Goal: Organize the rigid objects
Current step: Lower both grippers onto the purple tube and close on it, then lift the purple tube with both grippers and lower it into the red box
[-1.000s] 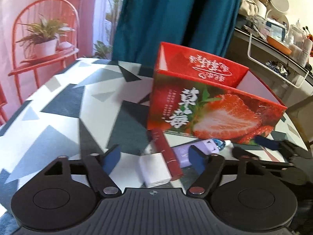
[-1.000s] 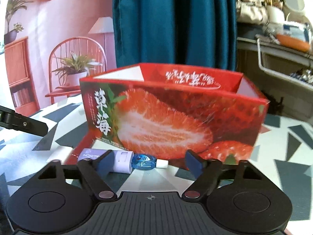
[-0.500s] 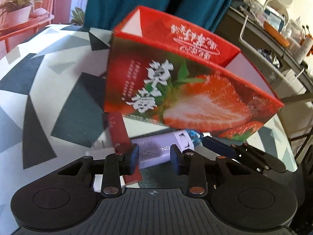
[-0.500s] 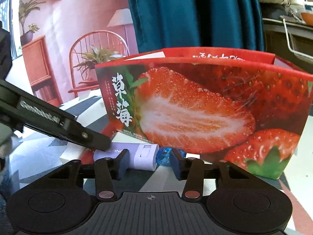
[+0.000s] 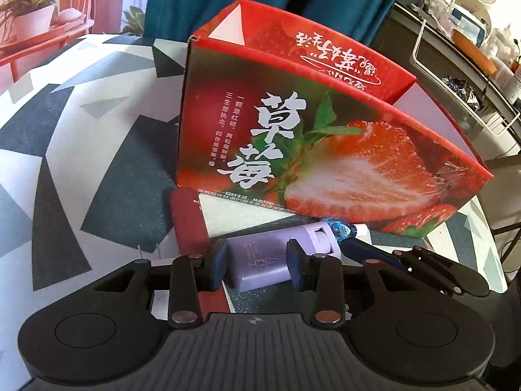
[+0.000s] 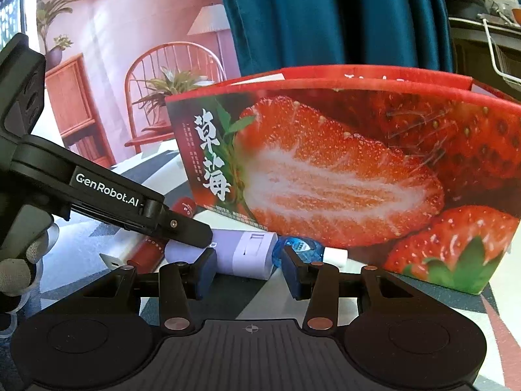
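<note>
A purple case (image 5: 260, 260) lies on the patterned table in front of a red strawberry box (image 5: 325, 150). My left gripper (image 5: 257, 260) has the case's near end between its pads; they touch its sides while the jaws are opening slightly. In the right wrist view my right gripper (image 6: 249, 267) stands narrowed at the case's cap end (image 6: 250, 254), beside a small blue bottle (image 6: 299, 247). Whether its pads press on anything is unclear. The left gripper's finger (image 6: 182, 228) reaches in from the left over the case.
A dark red tube (image 5: 189, 224) lies left of the case against the box. A white charger (image 6: 112, 259) sits behind the tube. A gloved hand (image 6: 16, 270) holds the left gripper. A shelf with kitchenware (image 5: 472, 49) stands at the far right.
Both grippers' jaws have narrowed from wide open. The left gripper moved forward and right, from over the white charger onto the purple case. The right gripper came closer to the case and box.
</note>
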Demonstrator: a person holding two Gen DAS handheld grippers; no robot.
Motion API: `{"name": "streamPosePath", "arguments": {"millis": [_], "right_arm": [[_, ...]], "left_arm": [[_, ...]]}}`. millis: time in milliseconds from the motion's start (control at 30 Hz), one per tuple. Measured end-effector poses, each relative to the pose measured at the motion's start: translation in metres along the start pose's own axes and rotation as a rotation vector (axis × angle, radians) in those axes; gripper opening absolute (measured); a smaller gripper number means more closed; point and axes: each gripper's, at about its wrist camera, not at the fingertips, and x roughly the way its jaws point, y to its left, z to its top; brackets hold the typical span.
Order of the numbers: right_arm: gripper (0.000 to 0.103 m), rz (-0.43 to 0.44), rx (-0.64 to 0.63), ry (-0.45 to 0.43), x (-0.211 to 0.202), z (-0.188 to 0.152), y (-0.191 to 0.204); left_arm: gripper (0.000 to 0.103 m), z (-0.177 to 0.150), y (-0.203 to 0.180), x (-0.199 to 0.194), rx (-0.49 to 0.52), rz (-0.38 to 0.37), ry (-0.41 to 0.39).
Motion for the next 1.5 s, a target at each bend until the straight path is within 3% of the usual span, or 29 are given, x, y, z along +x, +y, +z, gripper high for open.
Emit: {"name": "streamPosePath", "arguments": {"millis": [167, 467, 667, 967, 1167, 1500], "right_arm": [[0.040, 0.000, -0.007, 0.019, 0.005, 0.001, 0.001], [0.043, -0.027, 0.020, 0.022, 0.007, 0.000, -0.003], [0.043, -0.070, -0.040, 0.041, 0.004, -0.002, 0.007], [0.038, -0.128, -0.028, 0.079, -0.027, -0.021, 0.017], [0.037, -0.150, -0.043, 0.097, -0.033, -0.022, 0.017], [0.047, -0.139, -0.082, 0.113, -0.024, -0.016, 0.017]], "left_arm": [[0.047, 0.003, 0.004, 0.005, -0.024, -0.023, 0.009], [0.047, 0.007, -0.012, 0.013, 0.045, -0.039, 0.013], [0.051, 0.006, -0.016, 0.015, 0.071, -0.046, 0.012], [0.051, -0.020, -0.024, 0.000, 0.081, -0.107, 0.035], [0.050, -0.023, -0.015, 0.003, 0.046, -0.150, 0.050], [0.049, -0.024, -0.009, 0.010, -0.007, -0.176, 0.048]]}}
